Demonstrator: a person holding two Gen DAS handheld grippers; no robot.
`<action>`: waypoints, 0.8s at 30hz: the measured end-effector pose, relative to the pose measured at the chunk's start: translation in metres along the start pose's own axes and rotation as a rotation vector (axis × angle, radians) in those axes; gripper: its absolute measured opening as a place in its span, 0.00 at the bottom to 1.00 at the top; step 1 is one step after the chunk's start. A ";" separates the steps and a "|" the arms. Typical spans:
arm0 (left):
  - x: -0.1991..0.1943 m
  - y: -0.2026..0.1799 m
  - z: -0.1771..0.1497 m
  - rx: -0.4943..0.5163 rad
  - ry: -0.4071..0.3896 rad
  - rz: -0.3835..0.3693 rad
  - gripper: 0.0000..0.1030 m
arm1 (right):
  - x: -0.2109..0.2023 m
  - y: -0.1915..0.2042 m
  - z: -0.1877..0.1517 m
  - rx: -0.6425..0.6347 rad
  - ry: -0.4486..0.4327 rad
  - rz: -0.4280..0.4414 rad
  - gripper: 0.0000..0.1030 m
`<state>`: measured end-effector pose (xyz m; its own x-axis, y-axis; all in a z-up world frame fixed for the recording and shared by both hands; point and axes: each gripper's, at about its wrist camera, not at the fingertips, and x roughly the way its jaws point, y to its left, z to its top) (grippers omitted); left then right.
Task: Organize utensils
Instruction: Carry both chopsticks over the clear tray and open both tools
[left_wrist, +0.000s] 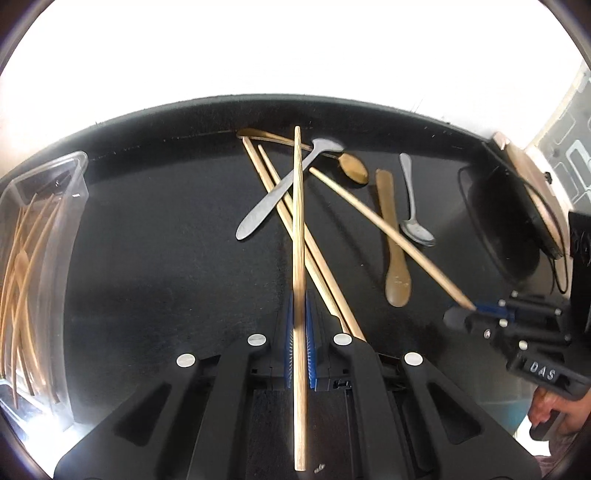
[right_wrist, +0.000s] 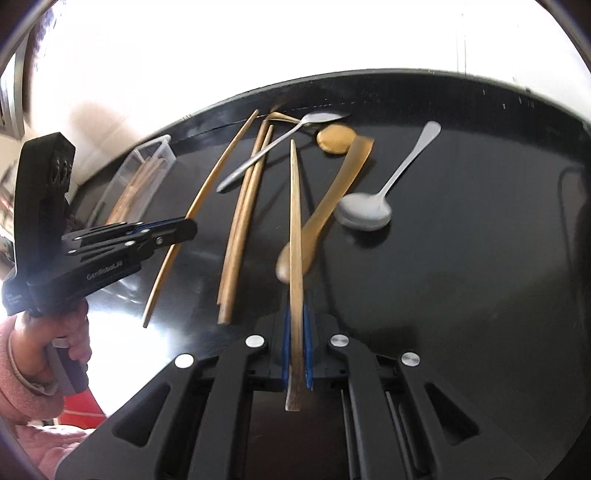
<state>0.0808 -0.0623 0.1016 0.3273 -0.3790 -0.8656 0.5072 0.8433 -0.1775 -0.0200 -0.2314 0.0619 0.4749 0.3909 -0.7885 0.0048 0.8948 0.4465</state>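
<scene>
Fingers of both the left gripper (left_wrist: 299, 332) and right gripper (right_wrist: 294, 332) each clench one wooden chopstick (left_wrist: 298, 229) above the black desk (left_wrist: 166, 229), near scattered spoons (left_wrist: 415, 206) and a clear bin (left_wrist: 44, 229) at left.

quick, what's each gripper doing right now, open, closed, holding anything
Left gripper: closed on a wooden chopstick.
Right gripper: closed on another wooden chopstick.
</scene>
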 end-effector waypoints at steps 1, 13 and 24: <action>-0.003 0.003 0.000 -0.005 -0.004 -0.006 0.05 | -0.007 0.005 -0.002 0.005 -0.018 0.003 0.06; -0.080 0.076 0.001 -0.067 -0.097 0.024 0.05 | -0.020 0.090 0.006 -0.037 -0.109 0.041 0.06; -0.127 0.158 -0.002 -0.117 -0.142 0.056 0.05 | 0.019 0.205 0.041 -0.136 -0.115 0.106 0.06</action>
<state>0.1183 0.1198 0.1822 0.4659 -0.3728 -0.8024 0.3912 0.9002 -0.1911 0.0259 -0.0491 0.1553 0.5639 0.4645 -0.6829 -0.1656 0.8737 0.4575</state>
